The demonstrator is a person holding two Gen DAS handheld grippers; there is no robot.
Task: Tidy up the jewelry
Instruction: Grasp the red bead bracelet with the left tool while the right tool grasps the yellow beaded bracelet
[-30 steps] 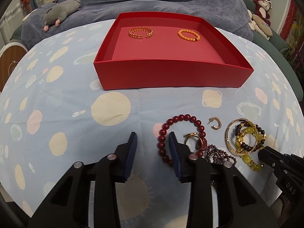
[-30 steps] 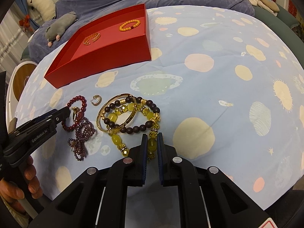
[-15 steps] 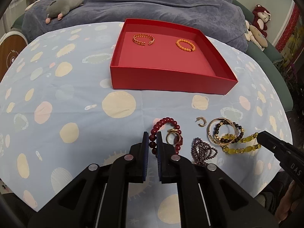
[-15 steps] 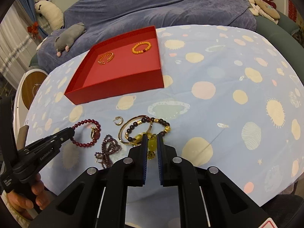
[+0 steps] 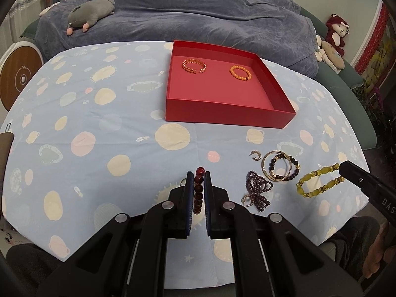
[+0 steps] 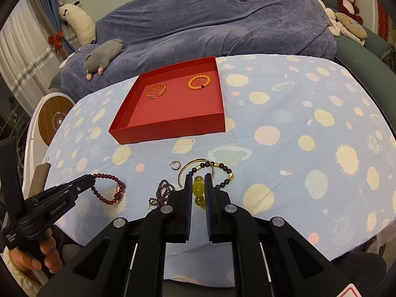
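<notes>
My left gripper (image 5: pixel 198 174) is shut on a dark red bead bracelet (image 5: pixel 198 190) and holds it above the table; from the right wrist view the bracelet (image 6: pixel 109 189) hangs from its tip. My right gripper (image 6: pixel 198 176) is shut on a yellow bead bracelet (image 6: pixel 198 190), which hangs lifted at the right (image 5: pixel 319 183). A red tray (image 5: pixel 227 117) at the far centre holds a gold chain bracelet (image 5: pixel 194 65) and an orange bead bracelet (image 5: pixel 240 73). On the cloth lie a purple bead strand (image 5: pixel 258 189), a gold bangle with dark beads (image 5: pixel 281 169) and a small hoop earring (image 5: pixel 256 155).
The round table has a light blue spotted cloth (image 5: pixel 86 123). A blue-covered sofa (image 5: pixel 198 19) with a grey plush toy (image 5: pixel 90 12) stands behind it. More plush toys (image 5: pixel 334 39) sit at the far right. A round white device (image 5: pixel 17 79) is at the left.
Both grippers have lifted and drawn back from the table. The left one closed on the dark red bracelet and raised it; the right one raised the yellow bracelet out of the pile.
</notes>
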